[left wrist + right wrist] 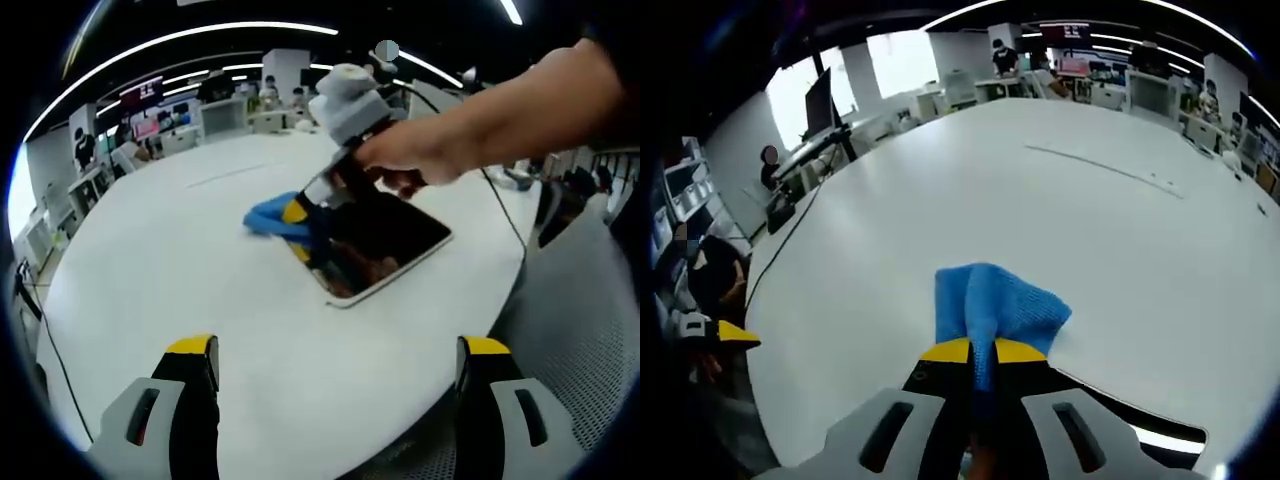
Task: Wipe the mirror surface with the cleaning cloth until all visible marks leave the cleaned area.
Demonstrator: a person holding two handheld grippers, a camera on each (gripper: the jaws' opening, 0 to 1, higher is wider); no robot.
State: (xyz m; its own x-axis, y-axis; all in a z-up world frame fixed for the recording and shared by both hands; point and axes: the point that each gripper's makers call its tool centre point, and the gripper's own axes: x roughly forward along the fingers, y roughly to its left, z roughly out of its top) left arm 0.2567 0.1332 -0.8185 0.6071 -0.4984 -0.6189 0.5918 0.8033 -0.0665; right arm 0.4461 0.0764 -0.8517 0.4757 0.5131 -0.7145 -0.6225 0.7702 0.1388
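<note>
Yellow-tipped left tongs [337, 360] hang spread and empty over the white worktop [160, 260], held back to leave room, while the right tongs [983, 352], clenched on the blue cleaning cloth [995, 303], press it at the far edge of the flat-lying mirror [385, 245] for wiping.

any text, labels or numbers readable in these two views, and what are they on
None can be read.
Wall screen, left gripper view: bright patches, too blurred to make out.
Hanging screen, right gripper view: reddish glow, too small to read.
No printing visible on the blue cleaning cloth, the mirror, the white table, or the right tool and left tool.
</note>
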